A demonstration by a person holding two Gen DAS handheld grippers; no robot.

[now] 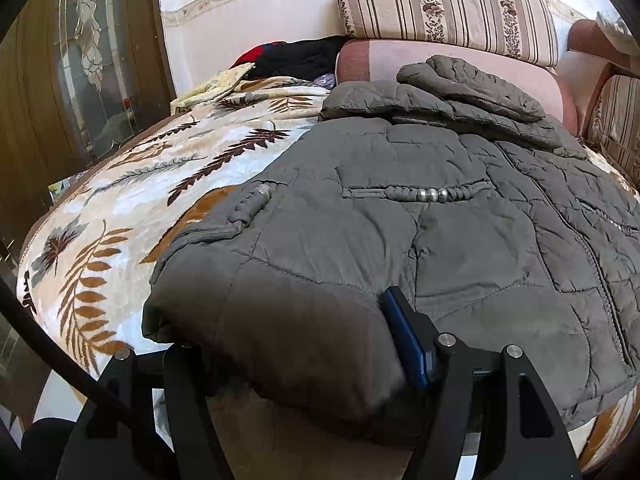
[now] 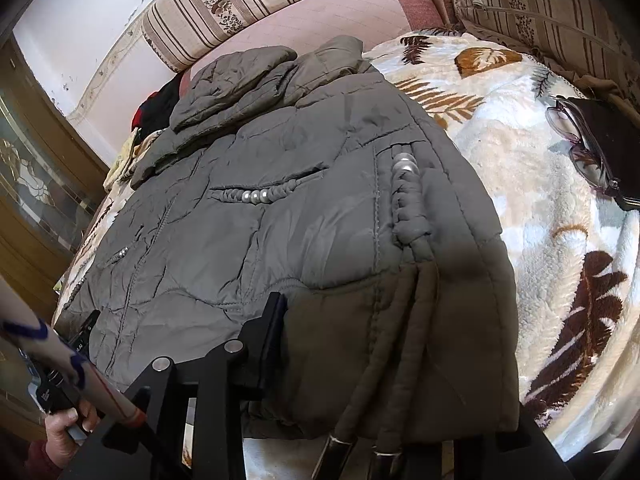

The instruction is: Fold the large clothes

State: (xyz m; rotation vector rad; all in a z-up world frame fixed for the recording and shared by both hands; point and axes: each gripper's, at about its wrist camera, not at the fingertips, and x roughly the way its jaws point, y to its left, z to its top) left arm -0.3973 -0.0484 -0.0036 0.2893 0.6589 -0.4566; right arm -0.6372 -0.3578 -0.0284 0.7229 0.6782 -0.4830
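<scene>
Shows a grey quilted jacket (image 1: 400,220) spread flat on a leaf-print blanket (image 1: 120,200), filling the centre and right of the left view, collar toward the striped cushions (image 1: 440,0) at the top and one sleeve (image 1: 472,84) already laid across the chest just below them. Has the left gripper (image 1: 292,340), bottom centre of that view, clamped on the near hem corner: blue pad pressed into the padding, other finger buried under the bulge of cloth. Puts the right gripper (image 2: 380,360), bottom centre of the right view, around the opposite hem corner beside two dangling cords (image 2: 380,380); one finger rests against the cloth, the other is hidden, so cannot tell whether gripping or loose. Probably takes both bottom corners so as to carry the hem up toward the collar and halve the length. Leaves a pair of glasses (image 2: 580,152) at the right edge, well apart from the jacket.
</scene>
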